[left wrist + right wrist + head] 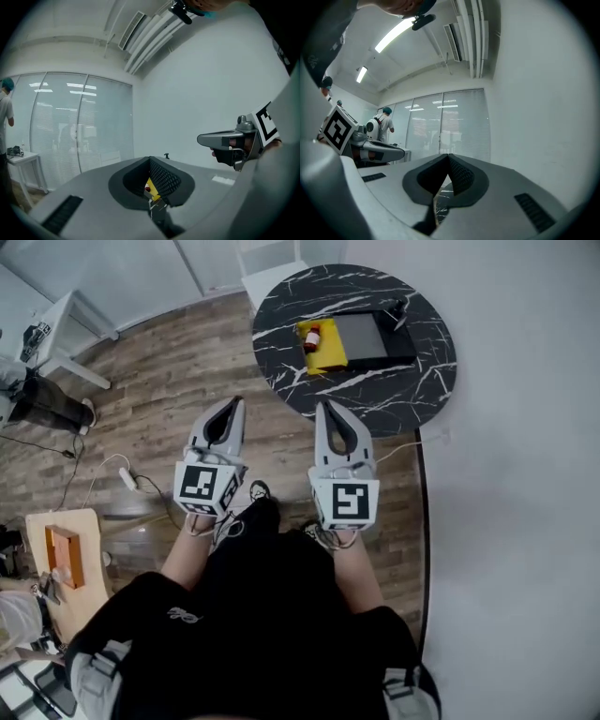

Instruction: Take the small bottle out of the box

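Note:
An open yellow box (326, 347) lies on the round black marble table (412, 381), with a dark tray-like part (373, 338) beside it. The small bottle (311, 337), red-capped, lies inside the yellow box. Both grippers hang over the wooden floor, well short of the table. My left gripper (233, 402) and my right gripper (326, 405) are shut, with nothing between the jaws. In the left gripper view the shut left gripper (150, 160) frames the yellow box (154, 187) and the bottle (147, 189). In the right gripper view the shut right gripper (449, 156) shows only marble (443, 206) behind it.
A white wall (525, 474) runs close along the right of the table. A white chair (270, 273) stands behind the table. A cable and power strip (127, 478) lie on the floor at left, near a wooden stool (70, 559) carrying an orange box. The person's legs fill the foreground.

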Demonstrator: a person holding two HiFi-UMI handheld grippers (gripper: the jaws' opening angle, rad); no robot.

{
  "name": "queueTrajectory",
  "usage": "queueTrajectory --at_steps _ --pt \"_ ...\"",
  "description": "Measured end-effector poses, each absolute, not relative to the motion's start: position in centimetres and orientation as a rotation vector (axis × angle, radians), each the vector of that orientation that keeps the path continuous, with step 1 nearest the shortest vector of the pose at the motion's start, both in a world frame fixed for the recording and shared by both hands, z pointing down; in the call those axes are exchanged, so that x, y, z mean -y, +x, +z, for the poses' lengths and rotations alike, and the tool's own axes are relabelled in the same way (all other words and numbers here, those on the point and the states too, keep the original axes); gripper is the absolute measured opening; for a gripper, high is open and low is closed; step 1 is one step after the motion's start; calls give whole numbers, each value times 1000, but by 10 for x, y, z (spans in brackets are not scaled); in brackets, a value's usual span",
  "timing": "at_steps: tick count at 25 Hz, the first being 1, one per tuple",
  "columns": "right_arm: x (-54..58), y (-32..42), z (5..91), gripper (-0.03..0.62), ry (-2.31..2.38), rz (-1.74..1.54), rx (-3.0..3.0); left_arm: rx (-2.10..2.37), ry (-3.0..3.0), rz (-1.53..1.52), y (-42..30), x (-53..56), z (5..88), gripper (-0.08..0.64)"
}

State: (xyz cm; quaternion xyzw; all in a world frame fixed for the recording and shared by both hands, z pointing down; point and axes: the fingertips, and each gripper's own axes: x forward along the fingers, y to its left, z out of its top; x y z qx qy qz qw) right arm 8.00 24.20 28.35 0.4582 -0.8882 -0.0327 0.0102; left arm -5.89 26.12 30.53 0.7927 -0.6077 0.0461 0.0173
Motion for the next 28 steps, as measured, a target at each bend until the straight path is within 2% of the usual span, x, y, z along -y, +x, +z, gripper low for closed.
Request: queueTrajectory --at_steps 7,14,22,28 --pt "-193 -4 274 -4 1380 -139 2795 1892 2484 98 -131 -212 293 -2" --pt "-165 -55 289 -4 1379 -88 2759 1869 2495 114 -184 -187 296 -2" --pt "-107 -45 304 -3 1436 -36 2663 1758 2499 128 -177 -124 320 -2" --pt "-46 -10 319 -4 1474 30 2612 1626 2547 181 -137 -56 339 -2"
